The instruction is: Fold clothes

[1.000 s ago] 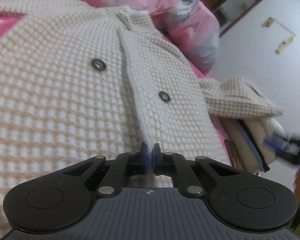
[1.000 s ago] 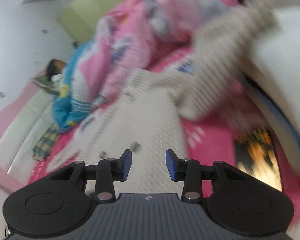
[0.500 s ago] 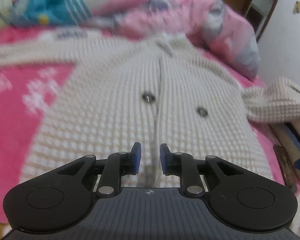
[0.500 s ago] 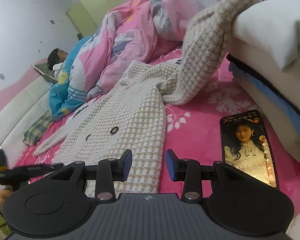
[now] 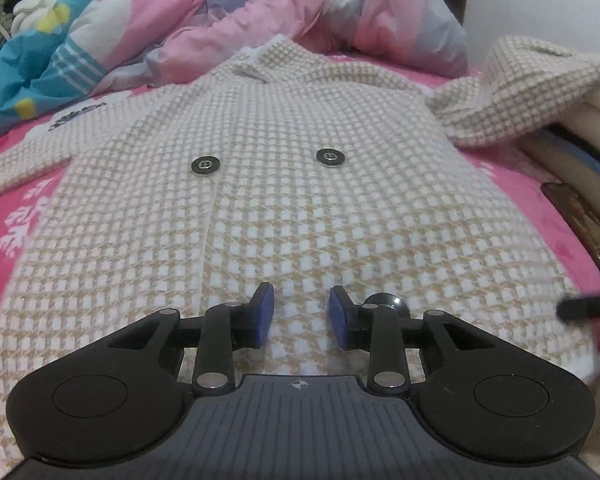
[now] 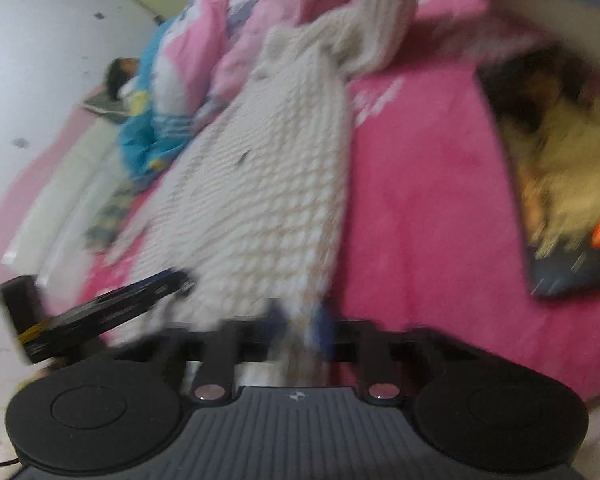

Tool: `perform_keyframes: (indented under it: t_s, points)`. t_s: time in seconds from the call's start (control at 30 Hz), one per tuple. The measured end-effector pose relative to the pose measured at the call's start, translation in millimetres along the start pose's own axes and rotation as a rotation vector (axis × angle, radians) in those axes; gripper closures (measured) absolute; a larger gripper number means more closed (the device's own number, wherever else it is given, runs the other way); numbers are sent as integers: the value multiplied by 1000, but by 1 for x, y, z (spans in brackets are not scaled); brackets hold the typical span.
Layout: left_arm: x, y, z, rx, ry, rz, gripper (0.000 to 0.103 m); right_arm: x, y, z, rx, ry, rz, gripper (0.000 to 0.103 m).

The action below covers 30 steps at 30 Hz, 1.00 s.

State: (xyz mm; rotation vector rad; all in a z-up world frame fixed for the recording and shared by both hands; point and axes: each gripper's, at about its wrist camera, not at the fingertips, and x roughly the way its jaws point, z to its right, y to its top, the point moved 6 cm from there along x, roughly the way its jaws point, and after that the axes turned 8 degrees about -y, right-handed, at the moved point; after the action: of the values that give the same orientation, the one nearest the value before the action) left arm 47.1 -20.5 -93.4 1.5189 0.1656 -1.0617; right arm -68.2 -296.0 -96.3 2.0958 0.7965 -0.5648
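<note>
Two tongs work one houndstooth coat (image 5: 300, 200) spread flat, buttons up, ahead of me on the pink bedspread (image 6: 420, 200). My left gripper (image 5: 301, 317) hovers agape above the hem, gripping nothing. My right gripper (image 6: 300, 326) looks pinched onto the coat's edge, though blur hides it. I'd lift evenly, keeping the edge taut. No legible writing.

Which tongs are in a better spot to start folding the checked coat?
Probably the right tongs: though blurred, their pads sit either side of the coat's bottom corner by the pink bedspread. The left tongs are open over the flat middle, with no edge to grab.
</note>
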Motion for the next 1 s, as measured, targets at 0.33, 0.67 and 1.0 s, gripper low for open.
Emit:
perform_keyframes:
  t_s: [0.33, 0.67, 1.0]
  points:
    - [5, 5, 3, 8, 46, -37, 72, 4, -28, 24, 144, 61, -95, 98]
    - [3, 2, 6, 45, 59, -17, 72, -37, -5, 40, 116, -22, -14, 72]
    - [-4, 2, -2, -5, -7, 25, 68, -167, 120, 21, 27, -183, 524, 51]
